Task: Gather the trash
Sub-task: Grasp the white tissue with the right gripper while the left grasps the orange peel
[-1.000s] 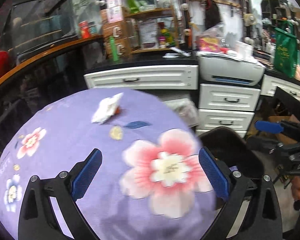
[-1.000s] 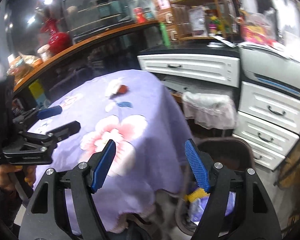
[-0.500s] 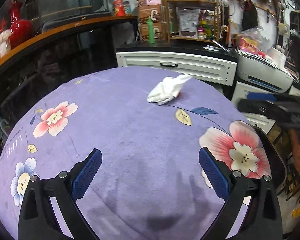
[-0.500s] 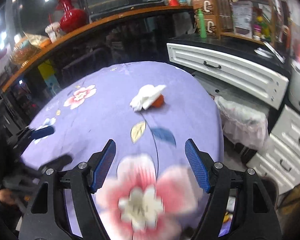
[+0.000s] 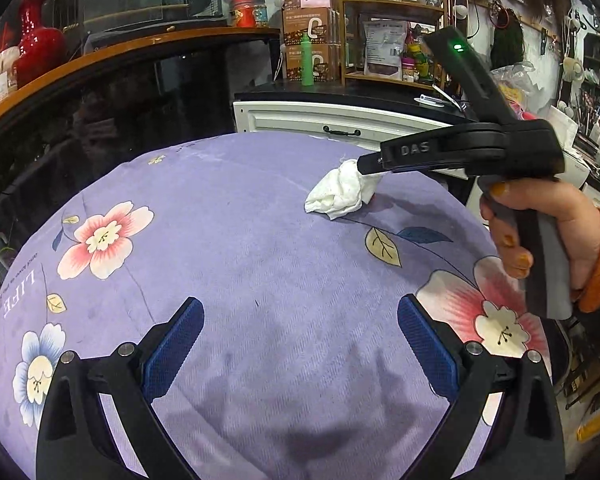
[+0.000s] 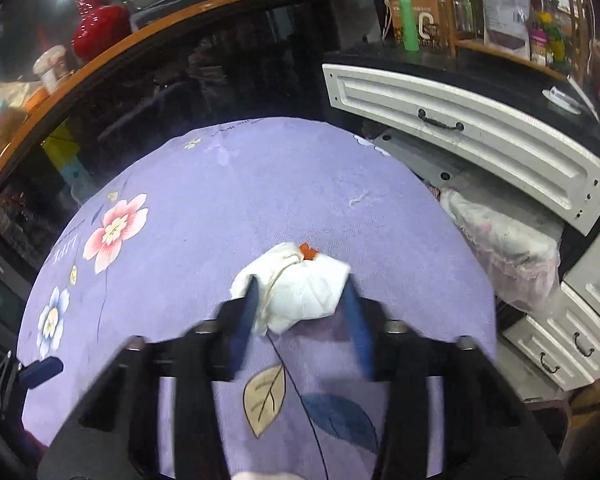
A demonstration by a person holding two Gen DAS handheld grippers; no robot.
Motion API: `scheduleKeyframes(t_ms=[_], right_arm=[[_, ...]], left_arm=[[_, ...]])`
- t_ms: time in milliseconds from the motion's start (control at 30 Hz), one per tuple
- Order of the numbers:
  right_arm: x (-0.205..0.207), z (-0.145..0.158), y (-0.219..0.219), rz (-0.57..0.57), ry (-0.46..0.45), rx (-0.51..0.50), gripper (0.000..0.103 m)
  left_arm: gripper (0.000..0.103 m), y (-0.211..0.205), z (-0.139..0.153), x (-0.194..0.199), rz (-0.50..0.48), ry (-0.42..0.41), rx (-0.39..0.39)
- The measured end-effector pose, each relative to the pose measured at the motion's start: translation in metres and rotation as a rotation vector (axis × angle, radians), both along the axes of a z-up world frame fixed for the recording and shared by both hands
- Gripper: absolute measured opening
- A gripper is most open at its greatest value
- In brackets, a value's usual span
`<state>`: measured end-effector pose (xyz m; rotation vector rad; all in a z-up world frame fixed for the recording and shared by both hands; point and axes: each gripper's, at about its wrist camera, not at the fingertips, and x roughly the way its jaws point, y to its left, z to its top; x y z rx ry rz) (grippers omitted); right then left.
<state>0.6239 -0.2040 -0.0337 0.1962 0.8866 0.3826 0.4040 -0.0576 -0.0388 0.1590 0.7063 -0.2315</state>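
**newbie_ops:** ok where's the trash sitting right now?

**me:** I've got the crumpled white tissue (image 6: 300, 286) near the far right side of the round worktop (image 5: 236, 240), lying on the purple flowered cloth. There's a small orange-red scrap (image 6: 307, 251) poking out from its far edge, touching it. From my right wrist cam the right tool (image 6: 300, 316) has its blue fingers (image 6: 244, 320) on either side of the wad, narrowed in close against it, tissue still resting on the cloth. The fingers are motion-blurred, so I can't tell if they've fully clamped it.

**newbie_ops:** and the left one?

**me:** My left tool (image 5: 300, 344) is spread wide, nothing between the pads, hovering above the near part of the cloth, well apart from the tissue. From that cam I see the right tool (image 5: 370, 164) side-on with its tip at the tissue, and the right hand (image 5: 540, 232) wrapped round the handle.

**newbie_ops:** anything else around?

**me:** White drawers (image 6: 460, 124) past the worktop, and a plastic-lined bin (image 6: 504, 244) beside it on the right.
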Motion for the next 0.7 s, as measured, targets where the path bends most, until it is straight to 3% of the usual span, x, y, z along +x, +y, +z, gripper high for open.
scheduleKeyframes(t_ms=[33, 133, 433, 700], right_arm=[[0.002, -0.002, 0.002, 0.004, 0.009, 0.009, 0.013], [0.001, -0.004, 0.002, 0.014, 0.015, 0.046, 0.004], [-0.032, 0.035, -0.019, 0.069, -0.084, 0.152, 0.003], [-0.062, 0.063, -0.053, 0.051, -0.174, 0.124, 0.003]], left_arm=[[0.096, -0.001, 0.000, 0.002, -0.002, 0.000, 0.000], [0.096, -0.002, -0.001, 0.007, -0.004, 0.004, 0.000], [0.096, -0.016, -0.005, 0.037, -0.019, 0.022, 0.002], [0.096, -0.046, -0.012, 0.064, -0.040, 0.048, 0.009]])
